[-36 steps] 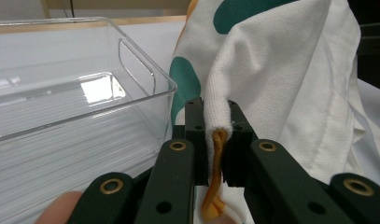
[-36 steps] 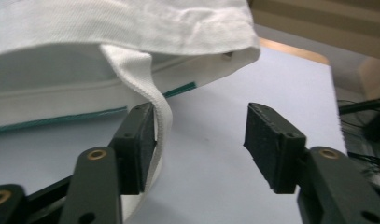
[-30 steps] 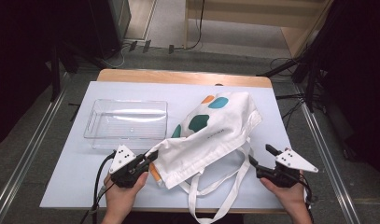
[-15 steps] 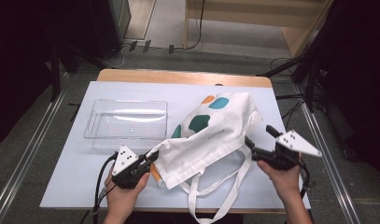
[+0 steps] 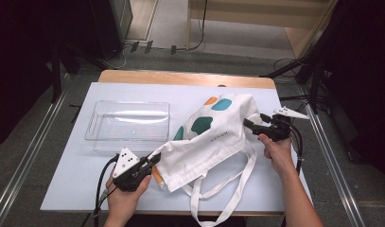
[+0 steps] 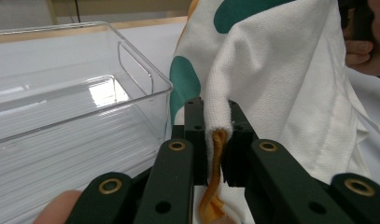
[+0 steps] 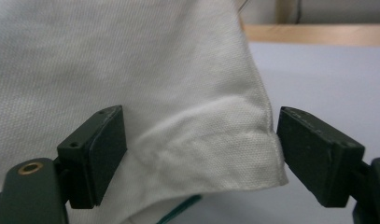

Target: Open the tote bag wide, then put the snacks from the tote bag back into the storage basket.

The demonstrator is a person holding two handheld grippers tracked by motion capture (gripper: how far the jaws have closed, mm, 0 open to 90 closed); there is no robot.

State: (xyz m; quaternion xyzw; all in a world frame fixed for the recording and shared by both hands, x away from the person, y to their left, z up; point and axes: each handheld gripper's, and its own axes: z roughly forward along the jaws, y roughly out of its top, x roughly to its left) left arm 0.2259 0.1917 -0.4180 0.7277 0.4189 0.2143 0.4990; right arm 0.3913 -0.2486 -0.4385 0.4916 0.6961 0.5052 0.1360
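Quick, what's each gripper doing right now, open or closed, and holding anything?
Left gripper: shut on the tote bag hem.
Right gripper: open, jaws either side of a bag corner, not clamped.

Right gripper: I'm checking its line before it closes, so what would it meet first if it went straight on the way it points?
The white tote bag. Its corner already lies between the open right gripper, so hardly any gap remains.
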